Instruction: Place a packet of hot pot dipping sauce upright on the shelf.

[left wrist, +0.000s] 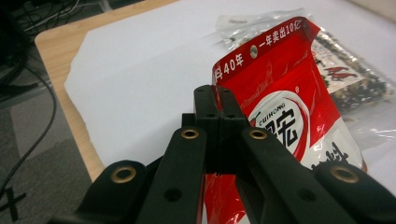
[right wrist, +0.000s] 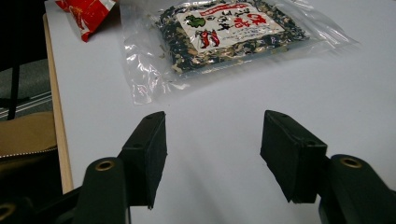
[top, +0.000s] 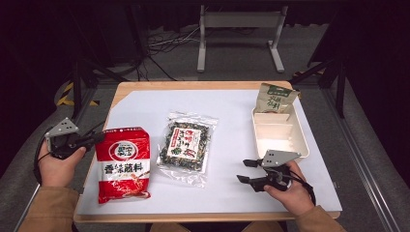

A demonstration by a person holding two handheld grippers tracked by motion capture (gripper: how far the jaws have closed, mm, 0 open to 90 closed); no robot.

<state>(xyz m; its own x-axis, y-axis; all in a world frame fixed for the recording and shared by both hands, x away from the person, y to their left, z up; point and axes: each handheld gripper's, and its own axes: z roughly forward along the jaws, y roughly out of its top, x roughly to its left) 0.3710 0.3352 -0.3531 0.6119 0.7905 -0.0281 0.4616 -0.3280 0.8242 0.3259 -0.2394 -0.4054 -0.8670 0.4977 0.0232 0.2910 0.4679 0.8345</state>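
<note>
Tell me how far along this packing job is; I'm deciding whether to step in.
Done: a green pouch already leans in the white tray. In hand: the left gripper is shut on the upper left edge of the red bag. Left: the red bag and the clear seaweed packet are still outside the tray; the right gripper is open over the table, holding nothing.

The high view looks down on the table (top: 227, 104); both tongs views skim it closely, sharing the packets.
</note>
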